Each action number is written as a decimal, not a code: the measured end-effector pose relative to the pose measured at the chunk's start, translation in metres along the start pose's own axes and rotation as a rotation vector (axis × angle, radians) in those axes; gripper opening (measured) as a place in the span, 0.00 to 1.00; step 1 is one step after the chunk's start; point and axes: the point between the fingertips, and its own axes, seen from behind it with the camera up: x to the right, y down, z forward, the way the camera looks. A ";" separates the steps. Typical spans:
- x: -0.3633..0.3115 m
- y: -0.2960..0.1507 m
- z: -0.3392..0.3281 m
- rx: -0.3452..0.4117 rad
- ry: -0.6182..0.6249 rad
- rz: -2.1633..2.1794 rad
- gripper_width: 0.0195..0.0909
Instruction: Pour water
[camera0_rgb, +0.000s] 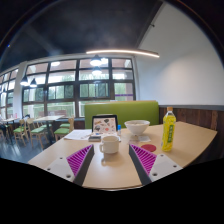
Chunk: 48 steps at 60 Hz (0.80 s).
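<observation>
The gripper (111, 160) is held low over the pale counter (60, 150), its fingers spread apart and holding nothing, the purple pads (80, 158) angled outward on either side. Just ahead, roughly on the line between the fingers, stands a white mug (109, 144), upright, with its handle turned to one side; it rests on the counter on its own and is not touched. Beyond it sits a white bowl (137, 127), and off to the right of both stands a bottle (168, 132) of yellow drink with a darker cap, upright and well clear of the fingers. A small standing card (103, 125) is behind the mug, and a green bench back (120, 110) runs behind the counter. Since pouring needs the bottle, it is probably the thing to grasp, and the mug or bowl the likely receiver, so the fingers seem open in readiness, though aimed more at the mug than the bottle.
</observation>
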 end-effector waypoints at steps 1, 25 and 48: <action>0.000 0.000 0.000 0.001 0.001 0.000 0.84; 0.154 -0.018 0.036 0.059 0.182 -0.067 0.85; 0.301 -0.011 0.184 0.025 0.331 -0.063 0.84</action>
